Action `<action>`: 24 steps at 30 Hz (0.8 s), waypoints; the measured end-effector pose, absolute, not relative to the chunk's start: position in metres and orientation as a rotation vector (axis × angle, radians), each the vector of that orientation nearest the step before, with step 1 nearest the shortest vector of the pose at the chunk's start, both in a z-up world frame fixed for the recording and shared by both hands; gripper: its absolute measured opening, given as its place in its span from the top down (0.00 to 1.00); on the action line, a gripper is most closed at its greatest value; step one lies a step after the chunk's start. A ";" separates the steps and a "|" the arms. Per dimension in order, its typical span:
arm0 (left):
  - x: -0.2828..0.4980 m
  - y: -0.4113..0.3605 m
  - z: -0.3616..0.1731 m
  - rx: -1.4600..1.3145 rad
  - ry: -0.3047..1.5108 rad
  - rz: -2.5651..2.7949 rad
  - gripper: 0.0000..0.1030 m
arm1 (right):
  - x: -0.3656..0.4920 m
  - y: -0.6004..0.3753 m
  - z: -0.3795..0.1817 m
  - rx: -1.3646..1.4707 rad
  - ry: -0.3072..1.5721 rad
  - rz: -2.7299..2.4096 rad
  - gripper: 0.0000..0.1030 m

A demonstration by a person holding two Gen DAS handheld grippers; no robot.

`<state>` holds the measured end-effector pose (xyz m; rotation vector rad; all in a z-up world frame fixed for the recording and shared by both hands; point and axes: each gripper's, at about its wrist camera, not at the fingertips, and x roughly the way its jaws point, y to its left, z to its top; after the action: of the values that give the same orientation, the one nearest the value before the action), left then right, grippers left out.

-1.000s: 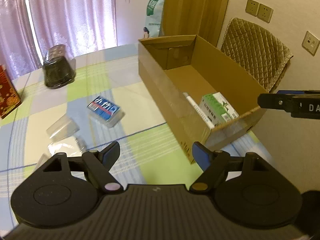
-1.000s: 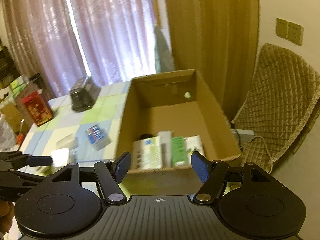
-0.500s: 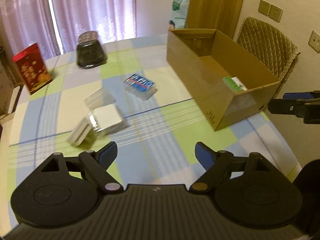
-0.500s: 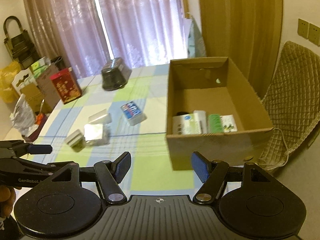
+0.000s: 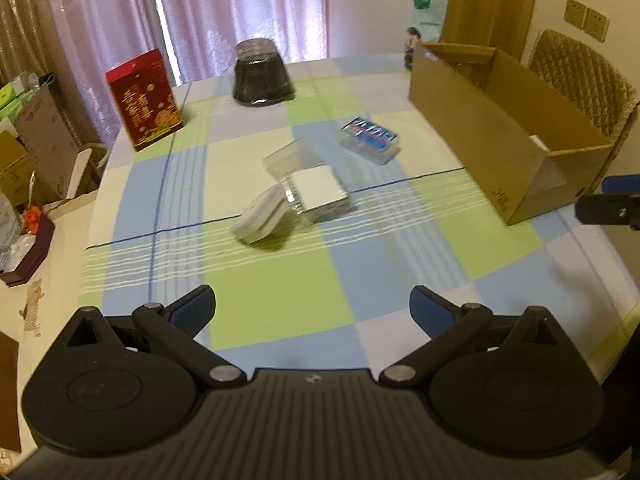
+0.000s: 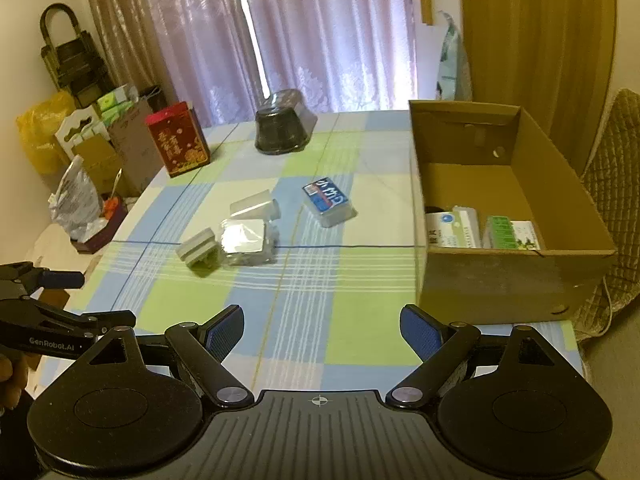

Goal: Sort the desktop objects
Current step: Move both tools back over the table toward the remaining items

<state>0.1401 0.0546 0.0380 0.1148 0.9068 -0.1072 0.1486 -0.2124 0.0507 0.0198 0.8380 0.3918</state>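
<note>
Checked tablecloth (image 6: 304, 304) bears loose packets (image 6: 244, 242) left of the cardboard box (image 6: 516, 280). Left gripper (image 5: 312, 306) and right gripper (image 6: 322, 326) hover wide open, empty; approach one packet squarely.

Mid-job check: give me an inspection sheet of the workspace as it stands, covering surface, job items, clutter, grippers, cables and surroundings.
Surface: table under a green, blue and white checked cloth.
Job's things: open brown cardboard box at the right edge with cartons inside; blue-labelled clear case, silver foil-topped clear box, grey block leaning beside it, and clear plastic lid lie loose mid-table.
Clutter: red printed carton and dark domed container at the far side.
Grippers: left hand-held gripper and right hand-held gripper open, empty, above the near edge.
Cables: a cord on the floor by the chair.
Surroundings: curtains, quilted chair, boxes and bags left of the table.
</note>
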 end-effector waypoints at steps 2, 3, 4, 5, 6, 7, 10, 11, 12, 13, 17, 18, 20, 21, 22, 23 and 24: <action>0.140 0.061 0.036 0.124 0.912 -0.097 0.01 | 0.150 -0.208 0.049 0.016 0.847 0.398 0.15; 0.141 0.064 0.035 0.127 0.914 -0.096 0.01 | 0.151 -0.207 0.047 0.013 0.852 0.401 0.15; 0.142 0.066 0.034 0.129 0.917 -0.096 0.01 | 0.153 -0.205 0.046 0.010 0.859 0.403 0.15; 0.142 0.067 0.032 0.131 0.919 -0.096 0.01 | 0.153 -0.204 0.045 0.009 0.864 0.404 0.15; 0.143 0.069 0.031 0.132 0.920 -0.096 0.01 | 0.154 -0.203 0.044 0.008 0.868 0.407 0.15; 0.144 0.071 0.029 0.131 0.924 -0.095 0.01 | 0.155 -0.200 0.042 0.004 0.872 0.409 0.15; 0.148 0.076 0.024 0.121 0.930 -0.092 0.01 | 0.158 -0.195 0.039 -0.003 0.882 0.416 0.15; 0.148 0.078 0.023 0.116 0.928 -0.087 0.01 | 0.159 -0.193 0.038 -0.004 0.886 0.419 0.14; 0.149 0.079 0.022 0.111 0.927 -0.083 0.01 | 0.159 -0.191 0.037 -0.008 0.888 0.421 0.14; 0.151 0.082 0.020 0.103 0.929 -0.085 0.01 | 0.160 -0.189 0.036 -0.010 0.890 0.423 0.14; 0.159 0.092 0.016 0.072 0.938 -0.090 0.01 | 0.163 -0.180 0.029 -0.017 0.906 0.431 0.14; 0.161 0.095 0.015 0.059 0.936 -0.092 0.01 | 0.164 -0.178 0.028 -0.017 0.909 0.432 0.14; 0.166 0.102 0.014 0.023 0.934 -0.091 0.01 | 0.166 -0.174 0.024 -0.020 0.916 0.435 0.15; 0.169 0.106 0.014 0.005 0.933 -0.090 0.01 | 0.167 -0.171 0.022 -0.022 0.920 0.436 0.14; 0.172 0.109 0.013 -0.006 0.929 -0.086 0.01 | 0.169 -0.169 0.021 -0.025 0.922 0.437 0.14; 0.175 0.112 0.012 -0.009 0.922 -0.080 0.01 | 0.170 -0.167 0.019 -0.027 0.924 0.438 0.14; 0.178 0.115 0.011 -0.011 0.915 -0.075 0.01 | 0.172 -0.164 0.017 -0.030 0.927 0.440 0.14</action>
<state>0.1784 0.1152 0.0113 -0.0114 0.9150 -0.0748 0.1722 -0.1639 0.0166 -0.0301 0.9268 0.4400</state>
